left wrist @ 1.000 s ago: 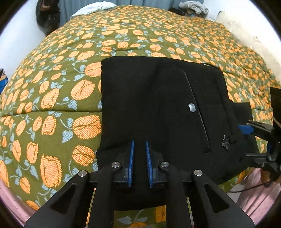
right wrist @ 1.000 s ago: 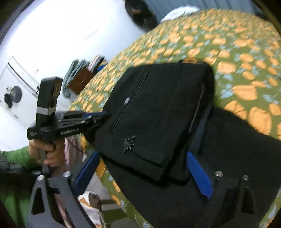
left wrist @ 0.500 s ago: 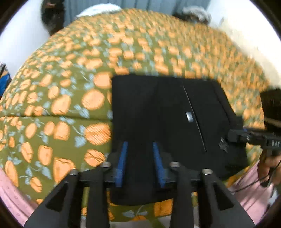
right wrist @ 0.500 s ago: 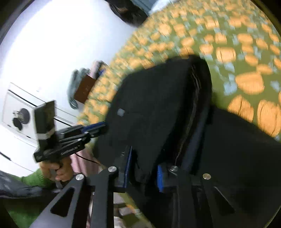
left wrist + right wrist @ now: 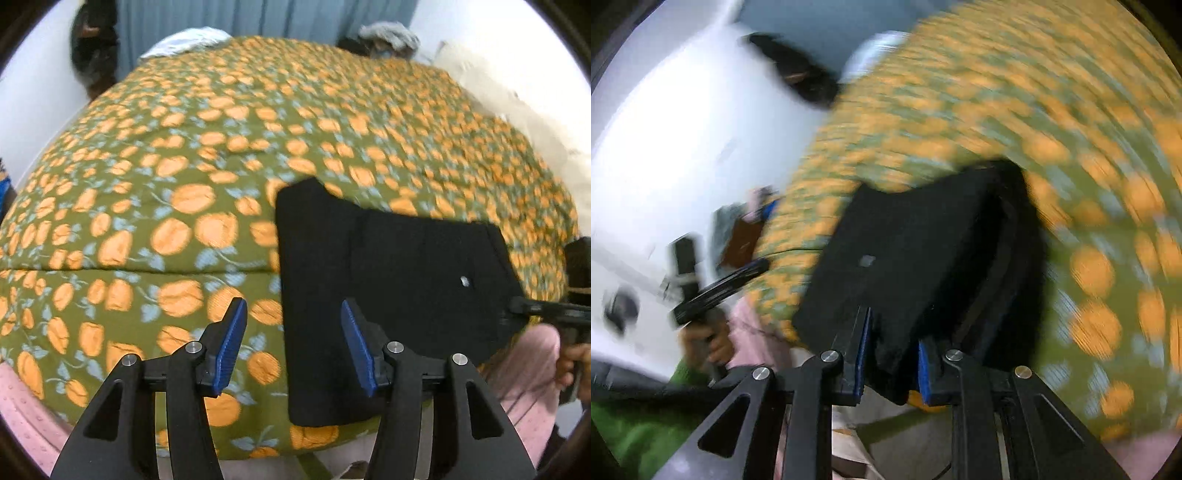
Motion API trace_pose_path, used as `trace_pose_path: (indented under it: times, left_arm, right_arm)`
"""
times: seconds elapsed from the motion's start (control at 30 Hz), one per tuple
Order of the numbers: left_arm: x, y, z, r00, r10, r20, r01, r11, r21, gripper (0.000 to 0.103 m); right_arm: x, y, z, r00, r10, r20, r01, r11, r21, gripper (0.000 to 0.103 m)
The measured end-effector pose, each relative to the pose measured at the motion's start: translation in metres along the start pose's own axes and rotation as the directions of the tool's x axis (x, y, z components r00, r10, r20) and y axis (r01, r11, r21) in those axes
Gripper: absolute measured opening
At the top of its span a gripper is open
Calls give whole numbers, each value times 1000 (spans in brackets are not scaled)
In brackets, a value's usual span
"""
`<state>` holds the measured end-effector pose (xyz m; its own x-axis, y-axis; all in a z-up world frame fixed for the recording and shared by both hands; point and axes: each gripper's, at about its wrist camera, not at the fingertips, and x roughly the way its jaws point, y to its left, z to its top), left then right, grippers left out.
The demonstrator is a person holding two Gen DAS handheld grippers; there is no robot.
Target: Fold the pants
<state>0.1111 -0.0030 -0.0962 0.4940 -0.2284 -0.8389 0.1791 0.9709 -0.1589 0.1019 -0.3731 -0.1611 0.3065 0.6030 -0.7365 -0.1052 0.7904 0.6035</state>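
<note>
- The bedspread (image 5: 155, 206) lies flat and bare across the whole left half and the far side, with nothing on it to block a sweep there.
- The folded black pants (image 5: 388, 280) take up the near right part, reaching the near edge.
- The left gripper (image 5: 291, 343), jaws opening with nothing between them, hangs over the left edge of the pants.
- The right gripper (image 5: 890, 365), clamped on the pants corner, bars the right edge; in the left wrist view its tip (image 5: 524, 308) and the hand (image 5: 572, 363) behind it fill that side.
- A pillow (image 5: 184, 40) and piled clothes (image 5: 388, 35) bound the far end.
</note>
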Motion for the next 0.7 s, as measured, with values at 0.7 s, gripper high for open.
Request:
trace_pose_path:
  times: [0.7]
  left_arm:
    - [36, -53, -16, 978, 183, -102, -159, 965, 210, 69]
  right_arm:
    - [39, 6, 70, 968, -224, 113, 233, 970, -69, 38]
